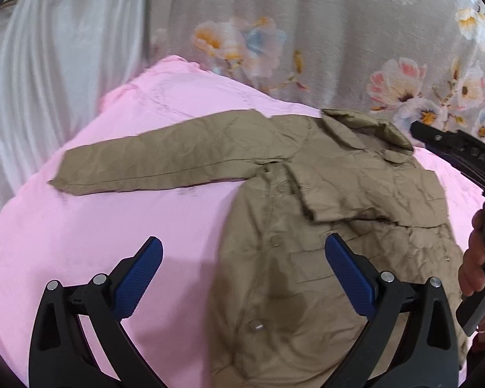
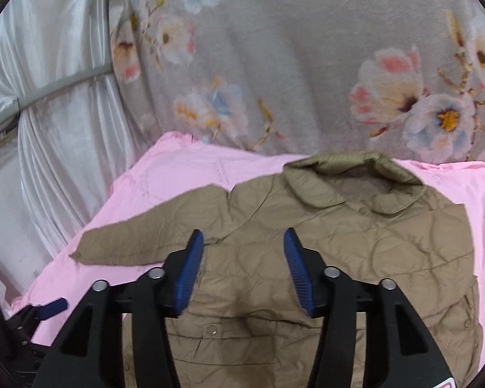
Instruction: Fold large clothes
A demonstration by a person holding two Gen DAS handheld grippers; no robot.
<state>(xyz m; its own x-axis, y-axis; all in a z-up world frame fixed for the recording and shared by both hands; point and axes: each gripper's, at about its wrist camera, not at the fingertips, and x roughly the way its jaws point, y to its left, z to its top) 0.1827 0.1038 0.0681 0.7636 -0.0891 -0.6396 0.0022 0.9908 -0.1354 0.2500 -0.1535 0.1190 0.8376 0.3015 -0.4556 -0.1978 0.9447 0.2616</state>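
The tan jacket (image 2: 355, 252) lay spread on the pink sheet (image 1: 80, 242), just beyond both claws. The left gripper (image 1: 242, 274) gaped wide, empty; the right gripper (image 2: 244, 268) hung parted above it.

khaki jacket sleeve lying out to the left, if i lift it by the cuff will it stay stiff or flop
Probably flops: the sleeve lies flat and creased on the pink sheet. Its thin quilted fabric looks light, so it should swing over easily. Both grippers hover open, holding nothing.
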